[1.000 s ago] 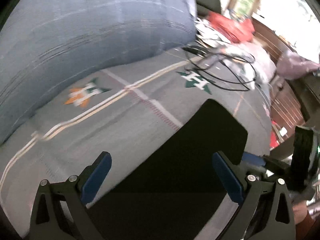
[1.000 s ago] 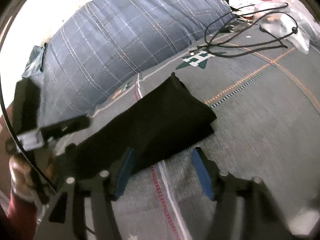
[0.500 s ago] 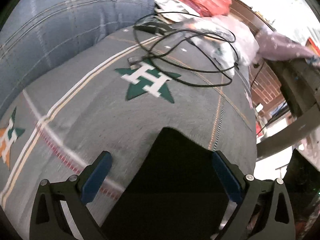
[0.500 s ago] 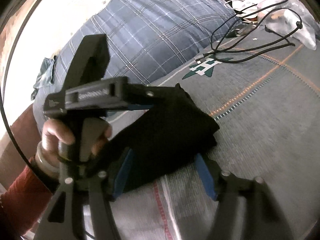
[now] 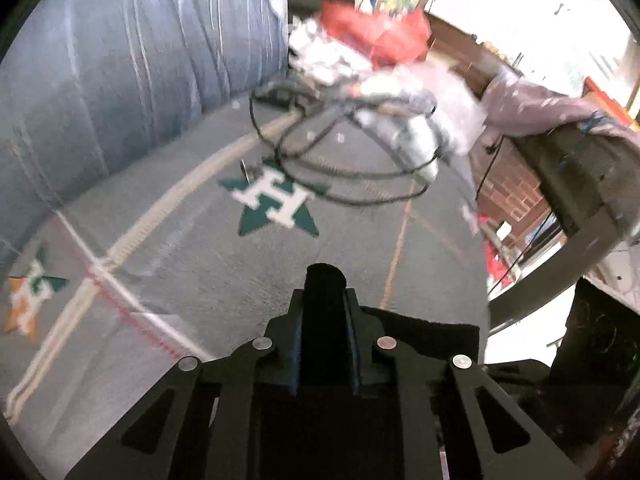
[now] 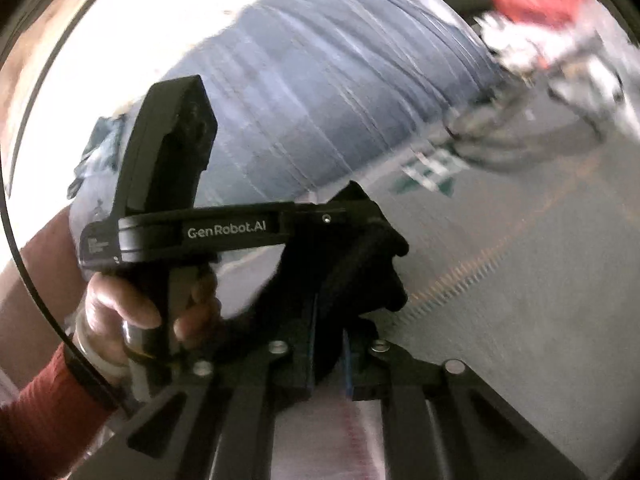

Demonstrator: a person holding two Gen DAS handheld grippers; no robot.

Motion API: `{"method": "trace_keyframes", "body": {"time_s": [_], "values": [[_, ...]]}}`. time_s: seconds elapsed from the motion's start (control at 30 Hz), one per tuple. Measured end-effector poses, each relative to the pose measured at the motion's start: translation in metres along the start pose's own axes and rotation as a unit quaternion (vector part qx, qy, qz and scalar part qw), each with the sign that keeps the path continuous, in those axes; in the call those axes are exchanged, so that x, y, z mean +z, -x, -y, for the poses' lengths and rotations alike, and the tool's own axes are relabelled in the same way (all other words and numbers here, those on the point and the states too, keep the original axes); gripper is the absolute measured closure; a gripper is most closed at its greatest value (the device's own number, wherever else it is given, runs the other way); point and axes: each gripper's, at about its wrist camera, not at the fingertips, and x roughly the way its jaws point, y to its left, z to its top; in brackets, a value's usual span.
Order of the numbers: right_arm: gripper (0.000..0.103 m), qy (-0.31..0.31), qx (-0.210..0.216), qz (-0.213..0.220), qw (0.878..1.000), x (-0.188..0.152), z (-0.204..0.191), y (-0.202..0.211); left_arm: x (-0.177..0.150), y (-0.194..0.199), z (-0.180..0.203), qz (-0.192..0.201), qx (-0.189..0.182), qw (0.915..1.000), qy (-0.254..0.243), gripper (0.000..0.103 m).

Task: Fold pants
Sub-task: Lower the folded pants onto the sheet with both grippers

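The black pants lie on a grey bedspread. My left gripper is shut on a bunched fold of the black fabric, which sticks up between its pads. In the right wrist view my right gripper is shut on another edge of the pants, which are lifted off the spread. The left gripper's black body, held by a hand in a red sleeve, crosses just in front of it and pinches the same cloth.
A blue plaid pillow rises at the left and back. Black cables, white plastic bags and a red cloth crowd the far end of the bed. A dark wooden frame and brick wall stand to the right.
Both grippers have gone from open to shut on the black pants. The left gripper slid across the bed toward the green star, and the right one lifted the fabric.
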Motion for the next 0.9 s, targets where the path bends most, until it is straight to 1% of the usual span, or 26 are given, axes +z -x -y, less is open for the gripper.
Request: {"method": "trace_keyframes", "body": {"time_s": [0.03,0.13,0.2,0.23,0.27,0.3,0.4,0.47,0.5,0.53,0.57,0.6,0.63,0.67,0.73,0.77,0.83,0.87,0.9], "values": [[0.094,0.015,0.007,0.004,1.0,0.004,-0.011,0.004,-0.001,0.011,0.001,0.008,0.001,1.0,0.001,0.087],[0.094,0.08,0.027,0.014,0.996,0.013,-0.056,0.017,-0.015,0.066,0.001,0.05,0.005,0.9986,0.013,0.086],[0.094,0.137,0.045,0.011,0.989,0.011,-0.093,0.021,-0.032,0.105,-0.003,0.081,0.012,0.996,0.036,0.086],[0.094,0.154,0.052,0.008,0.987,0.009,-0.105,0.021,-0.044,0.123,-0.006,0.094,0.018,0.9941,0.049,0.086],[0.094,0.181,0.067,0.0,0.981,0.002,-0.125,0.018,-0.062,0.146,-0.012,0.111,0.027,0.9909,0.07,0.085],[0.094,0.196,0.077,-0.007,0.978,-0.005,-0.136,0.015,-0.074,0.158,-0.016,0.118,0.033,0.9891,0.081,0.084],[0.094,0.245,0.092,-0.043,0.964,-0.034,-0.173,-0.008,-0.13,0.194,-0.04,0.134,0.078,0.9784,0.137,0.078],[0.093,0.271,0.106,-0.078,0.954,-0.059,-0.194,-0.03,-0.169,0.21,-0.06,0.132,0.123,0.9666,0.182,0.066],[0.089,0.281,0.112,-0.094,0.949,-0.072,-0.203,-0.041,-0.182,0.214,-0.066,0.128,0.134,0.9622,0.199,0.063],[0.084,0.289,0.112,-0.114,0.944,-0.086,-0.211,-0.055,-0.203,0.22,-0.074,0.126,0.145,0.9559,0.222,0.058],[0.074,0.293,0.109,-0.134,0.94,-0.096,-0.215,-0.063,-0.214,0.224,-0.075,0.124,0.154,0.9522,0.233,0.054],[0.069,0.297,0.111,-0.158,0.935,-0.104,-0.22,-0.069,-0.223,0.226,-0.075,0.123,0.164,0.9486,0.241,0.051],[0.061,0.299,0.124,-0.175,0.93,-0.109,-0.223,-0.069,-0.237,0.232,-0.073,0.121,0.179,0.9439,0.249,0.047],[0.06,0.298,0.144,-0.176,0.927,-0.109,-0.223,-0.061,-0.245,0.238,-0.07,0.123,0.185,0.9413,0.254,0.044],[0.058,0.292,0.167,-0.17,0.926,-0.102,-0.219,-0.046,-0.255,0.245,-0.063,0.128,0.188,0.9381,0.262,0.041],[0.055,0.283,0.166,-0.159,0.931,-0.092,-0.211,-0.034,-0.258,0.248,-0.057,0.133,0.188,0.9366,0.264,0.039],[0.052,0.264,0.151,-0.137,0.943,-0.075,-0.197,-0.019,-0.26,0.248,-0.044,0.14,0.197,0.9333,0.266,0.034],[0.05,0.245,0.133,-0.12,0.953,-0.061,-0.183,-0.013,-0.26,0.248,-0.037,0.143,0.199,0.9332,0.263,0.033],[0.049,0.232,0.12,-0.112,0.959,-0.052,-0.172,-0.013,-0.264,0.252,-0.032,0.144,0.198,0.9343,0.259,0.032]]}}
